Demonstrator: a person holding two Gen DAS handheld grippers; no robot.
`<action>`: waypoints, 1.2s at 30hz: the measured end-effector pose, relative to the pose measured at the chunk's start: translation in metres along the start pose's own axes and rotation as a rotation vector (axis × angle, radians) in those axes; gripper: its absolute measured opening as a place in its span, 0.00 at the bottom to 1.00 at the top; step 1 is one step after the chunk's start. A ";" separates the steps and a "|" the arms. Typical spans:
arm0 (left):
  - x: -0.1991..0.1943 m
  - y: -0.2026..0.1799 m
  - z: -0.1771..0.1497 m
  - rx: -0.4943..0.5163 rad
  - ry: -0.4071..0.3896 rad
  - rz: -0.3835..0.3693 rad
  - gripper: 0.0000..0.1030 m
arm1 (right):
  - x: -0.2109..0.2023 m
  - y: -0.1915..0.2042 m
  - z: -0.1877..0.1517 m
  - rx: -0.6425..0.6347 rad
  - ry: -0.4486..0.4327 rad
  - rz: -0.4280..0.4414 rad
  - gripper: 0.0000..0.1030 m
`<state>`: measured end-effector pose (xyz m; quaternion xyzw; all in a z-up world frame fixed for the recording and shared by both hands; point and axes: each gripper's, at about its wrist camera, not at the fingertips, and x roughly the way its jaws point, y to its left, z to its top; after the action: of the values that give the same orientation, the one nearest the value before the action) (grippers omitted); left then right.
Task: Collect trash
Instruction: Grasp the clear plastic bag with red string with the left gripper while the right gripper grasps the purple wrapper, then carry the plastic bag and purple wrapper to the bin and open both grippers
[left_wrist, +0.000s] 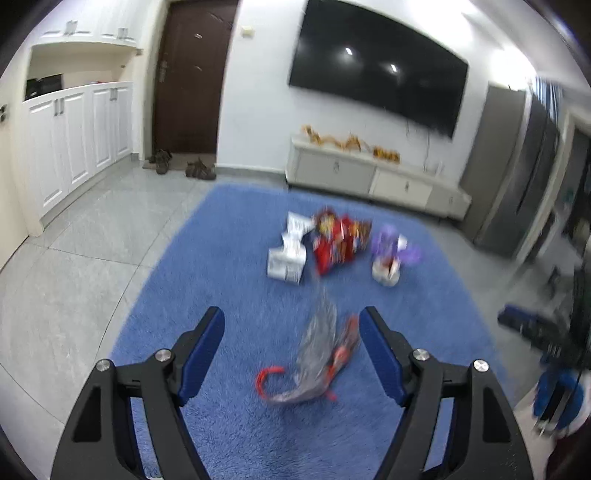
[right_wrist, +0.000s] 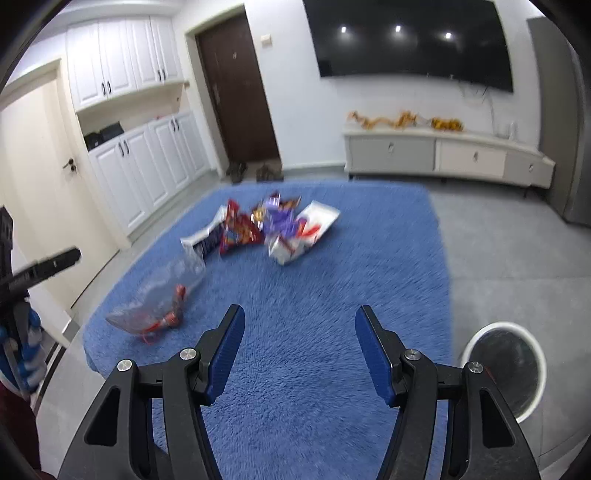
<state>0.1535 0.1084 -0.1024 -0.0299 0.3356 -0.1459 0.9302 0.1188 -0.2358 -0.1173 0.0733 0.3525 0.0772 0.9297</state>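
A clear plastic bag with red parts (left_wrist: 319, 354) lies on the blue rug (left_wrist: 229, 258), just ahead of and between the fingers of my open left gripper (left_wrist: 291, 325); it also shows in the right wrist view (right_wrist: 162, 295). Farther on lies a pile of wrappers: white (left_wrist: 290, 247), red (left_wrist: 338, 242) and purple (left_wrist: 391, 247). The right wrist view shows the same pile (right_wrist: 273, 229). My right gripper (right_wrist: 299, 321) is open and empty above bare rug (right_wrist: 332, 280). A white round trash bin (right_wrist: 508, 365) stands on the floor at its right.
A white TV cabinet (left_wrist: 373, 177) stands along the far wall under a wall TV (left_wrist: 376, 70). White cupboards (left_wrist: 74, 140) line the left side. Shoes (left_wrist: 181, 164) lie by a brown door. Grey tile floor surrounds the rug.
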 end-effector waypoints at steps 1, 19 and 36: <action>0.007 -0.006 -0.006 0.022 0.017 -0.006 0.72 | 0.009 0.001 0.001 0.000 0.014 0.004 0.60; 0.131 -0.042 -0.042 0.183 0.214 -0.036 0.55 | 0.155 0.021 0.101 -0.130 0.033 0.037 0.63; 0.102 -0.010 -0.039 0.026 0.168 -0.067 0.14 | 0.174 0.045 0.119 -0.196 0.102 0.065 0.36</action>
<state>0.2008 0.0712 -0.1935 -0.0167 0.4093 -0.1831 0.8937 0.3226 -0.1681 -0.1326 -0.0105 0.3877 0.1451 0.9102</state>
